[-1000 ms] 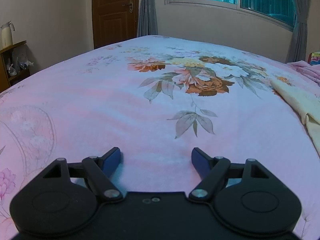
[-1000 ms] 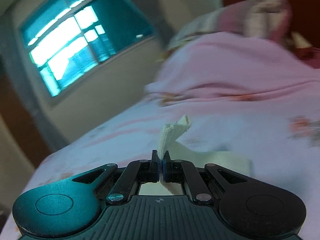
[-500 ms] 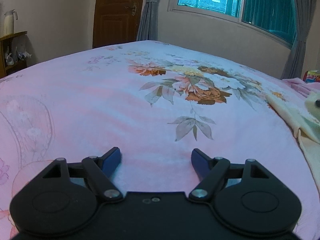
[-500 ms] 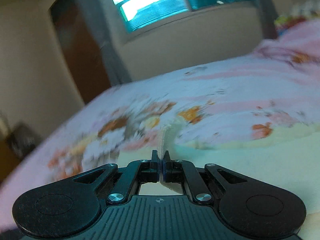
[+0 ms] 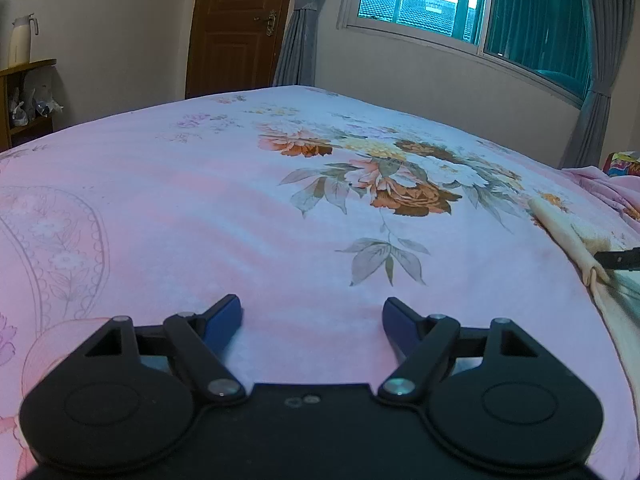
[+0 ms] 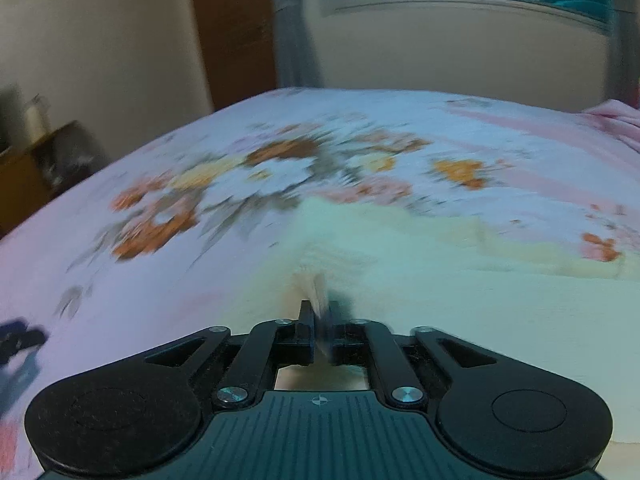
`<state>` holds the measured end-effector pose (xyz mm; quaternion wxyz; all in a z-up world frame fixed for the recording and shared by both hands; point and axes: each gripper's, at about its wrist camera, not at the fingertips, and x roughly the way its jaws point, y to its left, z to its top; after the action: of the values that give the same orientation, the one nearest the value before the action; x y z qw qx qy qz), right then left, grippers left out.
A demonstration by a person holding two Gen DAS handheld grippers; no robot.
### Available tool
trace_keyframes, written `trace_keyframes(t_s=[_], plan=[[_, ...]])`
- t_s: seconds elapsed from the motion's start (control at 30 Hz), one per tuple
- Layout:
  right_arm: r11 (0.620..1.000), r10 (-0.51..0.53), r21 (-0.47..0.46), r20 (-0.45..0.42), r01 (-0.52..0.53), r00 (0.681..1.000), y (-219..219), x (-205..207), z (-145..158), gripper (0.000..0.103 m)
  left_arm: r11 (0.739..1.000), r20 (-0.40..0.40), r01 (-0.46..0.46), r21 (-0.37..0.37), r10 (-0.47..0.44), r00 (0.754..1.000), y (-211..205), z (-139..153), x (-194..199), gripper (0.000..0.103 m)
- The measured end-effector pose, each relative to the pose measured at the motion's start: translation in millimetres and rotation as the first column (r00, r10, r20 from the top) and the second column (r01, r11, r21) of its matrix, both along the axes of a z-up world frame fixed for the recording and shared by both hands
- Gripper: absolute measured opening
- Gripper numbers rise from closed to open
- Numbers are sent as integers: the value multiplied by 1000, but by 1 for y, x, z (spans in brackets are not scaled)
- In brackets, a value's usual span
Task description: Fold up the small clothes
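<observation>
A pale yellow garment [image 6: 440, 264] lies spread on the pink floral bedspread [image 6: 200, 184]. My right gripper [image 6: 320, 320] is shut on a ribbed edge of the garment and holds it low over the cloth; the view is blurred. In the left wrist view the garment [image 5: 568, 240] lies at the far right, with the right gripper's dark tip [image 5: 620, 258] on it. My left gripper [image 5: 312, 316] is open and empty, low over the bare bedspread [image 5: 200, 220], well left of the garment.
A crumpled pink blanket [image 5: 612, 188] lies at the bed's far right. A wooden shelf with a white kettle [image 5: 22, 40] stands at the left wall. A brown door [image 5: 236, 28] and a window [image 5: 460, 0] are behind the bed.
My right gripper has swung left and down with the garment edge, from facing the pillows to facing the door, close over the cloth. My left gripper has tilted up slightly, still open.
</observation>
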<state>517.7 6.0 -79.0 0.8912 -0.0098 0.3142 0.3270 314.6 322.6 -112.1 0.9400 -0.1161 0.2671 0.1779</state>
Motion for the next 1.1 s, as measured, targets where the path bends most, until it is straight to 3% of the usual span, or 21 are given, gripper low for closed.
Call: trace_keyframes(t_s=[0.03,0.1,0.13,0.27,0.33,0.43,0.6,0.7,0.73,0.8,0.83,0.97,1.1], plan=[[999,22,28,-3,-22,1000,1,-3,1,42,1000,0,0,0,0,1000,0,0,0,77],[994,75,84,1,-75,997,2,-11,2,56,1000,-2,0,2,0,1000,0,0,0,77],[991,88,96,11,-89,996,2,-17,3,57,1000,-3,0,3,0,1000,0,0,0,77],[987,62,142,62,-71,996,-24,-42,9,55,1000,-12,1,10,-1,1000,0,0,2,77],[993,-7,116,99,-5,995,-53,-49,11,43,1000,-32,3,24,-2,999,-2,1,5,77],[987,-148,86,123,138,981,-111,-46,11,36,997,-58,17,70,-13,998,-10,3,9,77],[919,-394,49,116,391,912,-207,-34,10,35,989,-98,19,146,-4,995,-22,1,15,77],[864,-503,62,97,499,859,-247,-24,10,35,991,-89,-4,134,17,996,-22,7,13,76],[846,-534,69,86,529,841,-257,-21,9,35,994,-38,0,109,4,999,-24,15,11,76],[832,-553,99,71,545,830,-272,-19,10,35,999,80,48,12,-49,996,-34,29,14,76],[830,-556,106,76,547,828,-276,-20,11,35,995,96,93,-30,-90,991,-44,33,24,76],[840,-543,89,98,536,834,-277,-25,8,35,967,73,255,-20,-253,965,-106,39,73,74],[842,-538,114,103,528,836,-287,-29,6,35,911,125,398,-105,-385,914,-163,50,110,73]])
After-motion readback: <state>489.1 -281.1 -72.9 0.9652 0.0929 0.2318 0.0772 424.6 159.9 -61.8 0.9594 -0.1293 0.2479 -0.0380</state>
